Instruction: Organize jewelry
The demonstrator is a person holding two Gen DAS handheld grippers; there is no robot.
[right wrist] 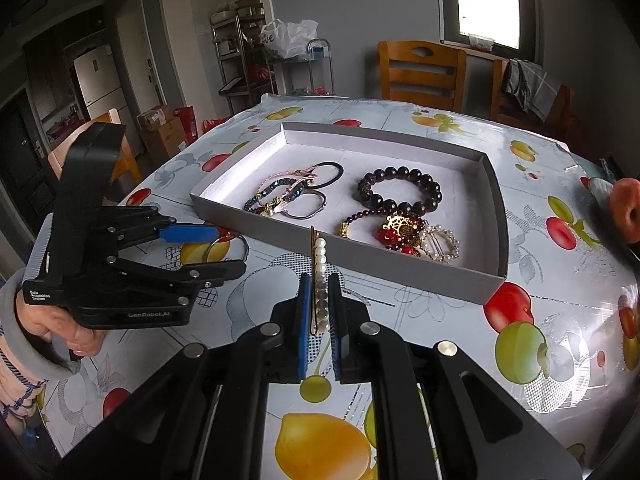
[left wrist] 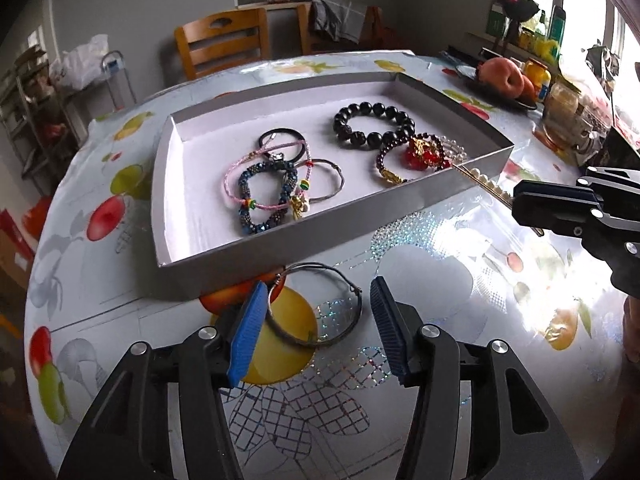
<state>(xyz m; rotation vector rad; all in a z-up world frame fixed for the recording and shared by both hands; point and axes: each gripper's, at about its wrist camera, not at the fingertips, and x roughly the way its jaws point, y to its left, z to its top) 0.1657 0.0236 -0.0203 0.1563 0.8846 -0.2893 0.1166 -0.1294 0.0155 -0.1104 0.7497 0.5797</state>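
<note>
Left claw (left wrist: 316, 320): mine, jaws apart, gripping nothing.
Bangle (left wrist: 316, 306): flat on counter (left wrist: 460, 300), 12 o'clock of it, against left finger (left wrist: 248, 332).
Right claw (right wrist: 320, 312): clamped on pearl clip (right wrist: 320, 276), pointing 12 o'clock toward tray (right wrist: 400, 268).

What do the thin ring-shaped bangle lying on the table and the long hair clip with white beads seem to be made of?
The thin grey bangle looks like metal wire, dull silver; its slim, rigid loop and small twisted joints suggest this. The long hair clip seems gold-toned metal with a row of glossy white beads, probably imitation pearl; the shine alone cannot confirm it. The right claw grips it.
</note>
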